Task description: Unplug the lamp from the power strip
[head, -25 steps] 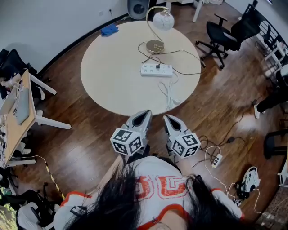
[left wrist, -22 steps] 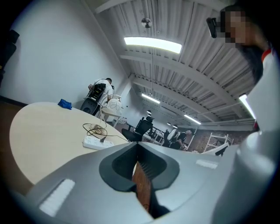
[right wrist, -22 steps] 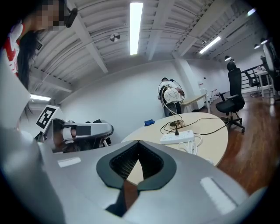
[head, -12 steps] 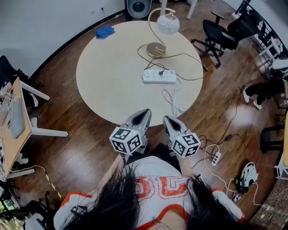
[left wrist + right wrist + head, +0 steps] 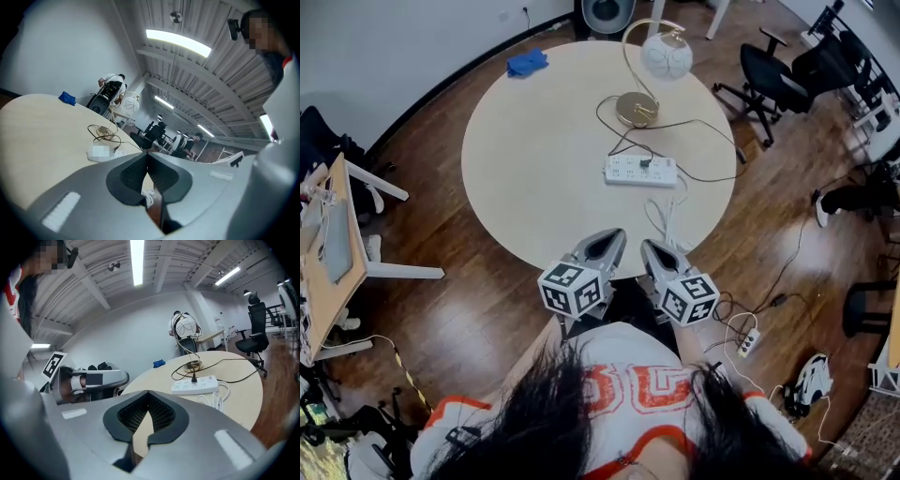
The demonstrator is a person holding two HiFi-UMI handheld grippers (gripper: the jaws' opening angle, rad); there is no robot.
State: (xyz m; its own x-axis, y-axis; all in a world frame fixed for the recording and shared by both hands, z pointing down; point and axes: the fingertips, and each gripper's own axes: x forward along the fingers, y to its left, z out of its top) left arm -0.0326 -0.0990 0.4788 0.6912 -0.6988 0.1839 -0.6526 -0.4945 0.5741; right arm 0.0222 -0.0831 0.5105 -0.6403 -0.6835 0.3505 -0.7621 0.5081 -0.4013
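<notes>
Left gripper (image 5: 613, 236) and right gripper (image 5: 649, 247) are both shut tight with nothing in them, and they hang side by side just over the near edge of the round table (image 5: 534, 169). This table is pale and stands on a dark wood floor (image 5: 459, 309). The lamp (image 5: 652, 70), with a gold foot and a white ball shade, stands close to the far edge. The white power strip (image 5: 639, 170) lies near the middle, a bit to the right, and a black plug (image 5: 645, 162) sits in it. A white cord (image 5: 666, 211) lies in loops between the strip and the near right edge. A blue cloth (image 5: 527, 63) lies at the far left edge. Black chairs (image 5: 787, 75) stand past the right side of the table, and a second strip (image 5: 750, 336) lies on the floor. Only the head view shows the floor and the wooden desk (image 5: 333, 253) on the left. Only the gripper views show the ceiling with its long lights (image 5: 137, 261). The right gripper view also shows the left gripper from the side, with its marker cube (image 5: 55, 364).
</notes>
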